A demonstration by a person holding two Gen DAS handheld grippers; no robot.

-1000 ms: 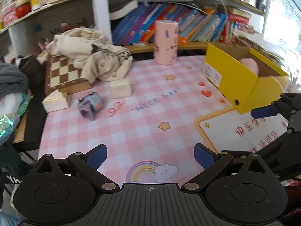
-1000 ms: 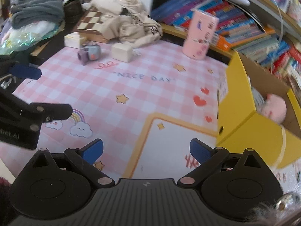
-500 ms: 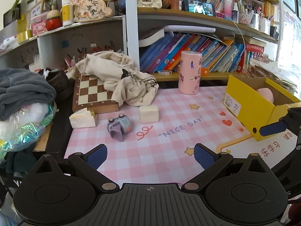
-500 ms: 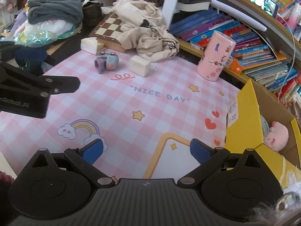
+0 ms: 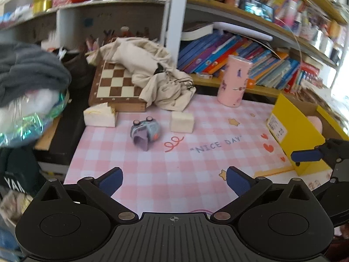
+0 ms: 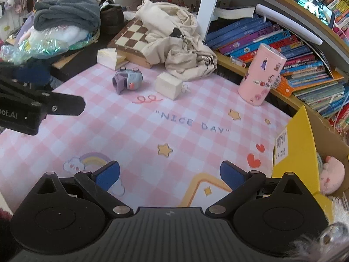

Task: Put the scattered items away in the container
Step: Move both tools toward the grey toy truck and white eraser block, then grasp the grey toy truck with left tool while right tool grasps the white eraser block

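A grey-purple toy [image 5: 145, 132] [image 6: 127, 80] lies on the pink checked mat, a cream block [image 5: 182, 121] [image 6: 169, 85] just right of it. A cream wedge [image 5: 100, 115] [image 6: 110, 57] sits at the mat's far left corner. The yellow box [image 5: 296, 135] [image 6: 292, 152] stands at the right with a pink plush [image 6: 332, 175] inside. My left gripper [image 5: 174, 180] is open and empty, over the mat's near edge, facing the toy. My right gripper [image 6: 169, 175] is open and empty near the box.
A pink cylinder [image 5: 235, 81] [image 6: 261, 74] stands at the mat's back. A chessboard [image 5: 117, 85] under a beige cloth bag [image 5: 152, 74] lies behind the toys. A book shelf runs along the back. Grey clothing and a plastic bag [image 6: 56, 28] are piled at the left.
Both grippers have pulled back and turned left, from the yellow box toward the toys at the mat's far left. Both stay open and empty.
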